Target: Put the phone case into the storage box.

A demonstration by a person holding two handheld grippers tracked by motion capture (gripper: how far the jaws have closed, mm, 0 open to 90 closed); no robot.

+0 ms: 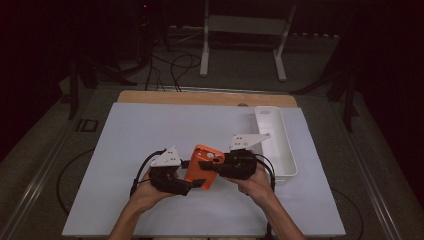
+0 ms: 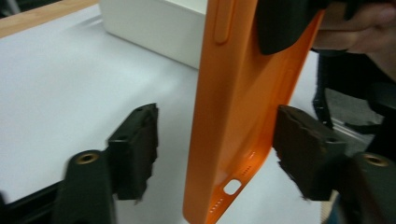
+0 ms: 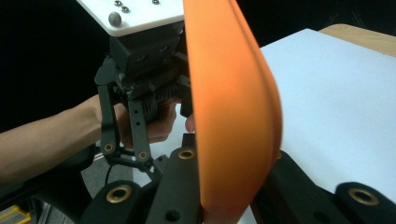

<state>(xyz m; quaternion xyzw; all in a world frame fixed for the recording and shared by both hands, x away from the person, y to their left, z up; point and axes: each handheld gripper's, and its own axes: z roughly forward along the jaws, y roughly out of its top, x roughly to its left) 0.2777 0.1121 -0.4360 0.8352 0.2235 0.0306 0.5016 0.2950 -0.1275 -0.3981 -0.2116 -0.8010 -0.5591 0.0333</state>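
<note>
An orange phone case (image 1: 202, 165) is held on edge above the white mat, near the table's front. My right gripper (image 1: 214, 167) comes in from the right and is shut on the case's upper end (image 3: 233, 107), one jaw on each face. My left gripper (image 1: 192, 184) straddles the lower end with the port cutouts (image 2: 238, 116). Its jaws stand apart: the right pad (image 2: 299, 144) lies against the case's edge, and the left pad (image 2: 137, 140) is clear of it by a visible gap. The left gripper's body (image 3: 144, 60) and the hand holding it appear behind the case.
A long white tray (image 1: 277, 145) lies on the mat's right side, close behind my right gripper. The white mat (image 1: 150, 130) covers a wooden table (image 1: 200, 97). A white metal stand (image 1: 240, 45) and cables are on the dark floor beyond.
</note>
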